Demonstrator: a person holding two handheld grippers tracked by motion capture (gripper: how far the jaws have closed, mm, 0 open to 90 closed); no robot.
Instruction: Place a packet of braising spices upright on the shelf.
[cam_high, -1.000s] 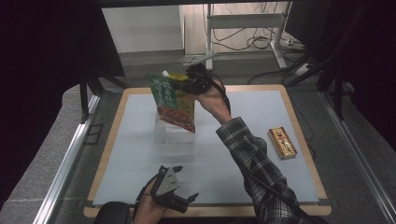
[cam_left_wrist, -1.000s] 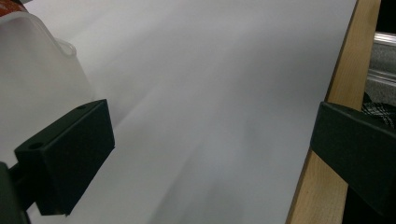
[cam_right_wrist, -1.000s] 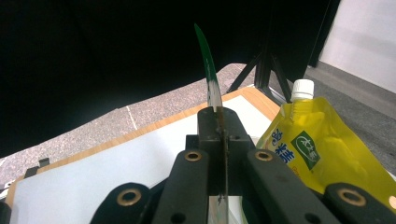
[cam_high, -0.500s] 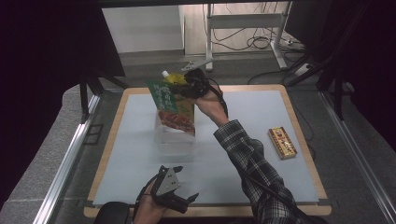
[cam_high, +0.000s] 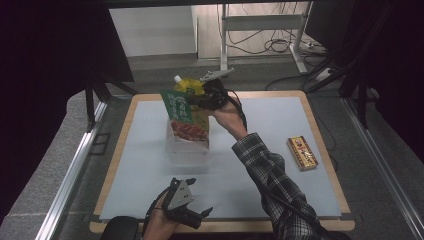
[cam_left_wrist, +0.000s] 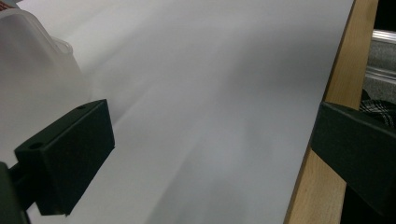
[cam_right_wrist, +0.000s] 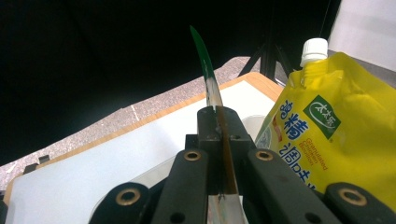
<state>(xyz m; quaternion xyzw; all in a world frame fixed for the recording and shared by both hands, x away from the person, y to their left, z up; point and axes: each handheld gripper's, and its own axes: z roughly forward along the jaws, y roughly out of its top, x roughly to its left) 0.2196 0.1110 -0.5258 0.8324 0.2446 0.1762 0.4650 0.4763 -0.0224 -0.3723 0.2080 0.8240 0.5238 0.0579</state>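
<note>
My right gripper (cam_high: 199, 102) is shut on the top edge of a flat green and red snack packet (cam_high: 180, 117). The packet hangs upright with its lower end in a clear plastic container (cam_high: 187, 150) at the middle of the white mat. A yellow spouted pouch (cam_high: 192, 89) with a white cap stands just behind the packet. In the right gripper view the packet (cam_right_wrist: 211, 86) runs edge-on between the shut jaws of the right gripper (cam_right_wrist: 219, 122), with the pouch (cam_right_wrist: 336, 135) close on the right. My left gripper (cam_high: 197, 215) rests open and holds nothing near the front edge, and the left gripper (cam_left_wrist: 210, 158) faces the container (cam_left_wrist: 32, 60).
A small red and yellow box (cam_high: 302, 153) lies on the mat at the right. The mat sits on a wooden-edged board (cam_high: 320, 135). Metal rails run along both sides of the board. Desk legs and cables stand beyond the far edge.
The right gripper has lowered the packet a little and brought it down toward the container. The left gripper has stayed in place.
</note>
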